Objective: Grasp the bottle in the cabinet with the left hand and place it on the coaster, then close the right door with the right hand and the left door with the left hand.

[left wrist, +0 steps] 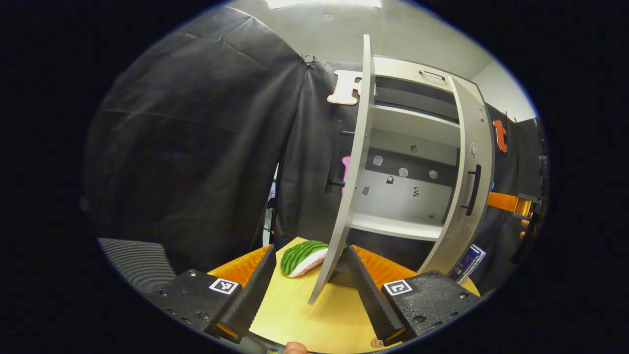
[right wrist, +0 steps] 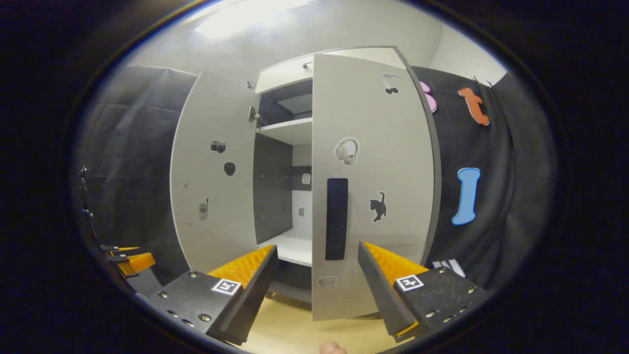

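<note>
The grey cabinet (left wrist: 413, 137) stands on a light wooden table (left wrist: 324, 319). In the left gripper view its left door (left wrist: 361, 147) is seen edge-on, swung wide out. My left gripper (left wrist: 309, 250) is open, with the door's lower edge between its fingers, neither visibly pressing. The right door (right wrist: 378, 147) stands partly shut, showing stickers and a black handle (right wrist: 336, 219). My right gripper (right wrist: 317, 247) is open just in front of that handle's lower end, a finger on each side. The right door (left wrist: 471, 162) also appears in the left gripper view.
A toy watermelon slice (left wrist: 302, 256) lies on the table beside the left door. A blue box (left wrist: 469, 260) sits by the cabinet's right foot. A grey mesh chair back (left wrist: 137, 265) is at the lower left. Black cloth walls surround the booth.
</note>
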`<state>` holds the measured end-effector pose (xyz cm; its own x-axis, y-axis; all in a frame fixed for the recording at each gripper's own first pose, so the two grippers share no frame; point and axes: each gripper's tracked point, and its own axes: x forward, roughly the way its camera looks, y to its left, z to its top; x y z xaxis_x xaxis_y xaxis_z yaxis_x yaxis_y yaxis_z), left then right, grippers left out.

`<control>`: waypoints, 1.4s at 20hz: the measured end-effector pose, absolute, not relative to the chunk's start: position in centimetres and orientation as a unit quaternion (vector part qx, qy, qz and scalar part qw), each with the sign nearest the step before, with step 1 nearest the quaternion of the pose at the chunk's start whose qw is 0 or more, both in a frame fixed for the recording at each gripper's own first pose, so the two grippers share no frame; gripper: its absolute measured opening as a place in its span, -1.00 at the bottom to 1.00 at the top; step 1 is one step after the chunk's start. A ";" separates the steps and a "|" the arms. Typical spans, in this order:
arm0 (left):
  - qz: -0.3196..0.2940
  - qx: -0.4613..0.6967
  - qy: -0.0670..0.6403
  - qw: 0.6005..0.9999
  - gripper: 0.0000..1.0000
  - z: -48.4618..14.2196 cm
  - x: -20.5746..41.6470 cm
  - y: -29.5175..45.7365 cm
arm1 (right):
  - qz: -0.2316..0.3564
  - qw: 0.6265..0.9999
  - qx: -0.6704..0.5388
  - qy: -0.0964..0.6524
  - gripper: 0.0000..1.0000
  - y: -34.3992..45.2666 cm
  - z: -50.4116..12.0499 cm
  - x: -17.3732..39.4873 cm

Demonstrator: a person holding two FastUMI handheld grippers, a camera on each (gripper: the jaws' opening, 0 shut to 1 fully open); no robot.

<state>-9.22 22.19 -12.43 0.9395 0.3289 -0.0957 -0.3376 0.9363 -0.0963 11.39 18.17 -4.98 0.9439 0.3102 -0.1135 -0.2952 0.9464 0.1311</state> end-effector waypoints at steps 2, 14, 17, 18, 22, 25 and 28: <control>0.170 -0.056 0.038 0.983 0.84 -12.5 -9.2 22.4 | 0.153 0.984 0.056 0.066 0.97 18.3 -5.0 11.5; 0.167 -0.050 0.037 0.984 0.84 -12.6 -8.4 24.4 | 0.143 0.986 0.062 0.062 0.97 19.2 -5.2 11.8; 0.162 -0.051 0.036 0.985 0.84 -12.7 -7.7 24.9 | 0.137 0.987 0.060 0.059 0.97 19.1 -5.2 12.0; 0.161 -0.050 0.035 0.985 0.84 -12.7 -7.2 25.2 | 0.134 0.987 0.060 0.058 0.97 19.0 -5.2 12.1; 0.154 -0.049 0.035 0.986 0.83 -12.9 -5.4 26.1 | 0.119 0.989 0.062 0.057 0.97 18.6 -5.3 12.7; 0.147 -0.041 0.038 0.987 0.83 -13.2 -3.3 27.1 | 0.105 0.991 0.061 0.056 0.97 18.1 -5.4 13.1; 0.139 -0.026 0.041 0.989 0.84 -13.6 -1.3 27.8 | 0.089 0.993 0.053 0.059 0.87 17.1 -5.7 13.2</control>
<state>-1.33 27.84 -13.55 0.9581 0.2726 -0.0875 -0.2768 0.9601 -0.0392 13.23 17.07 -5.71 0.9771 0.1830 -0.1087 -0.1705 0.9786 0.1153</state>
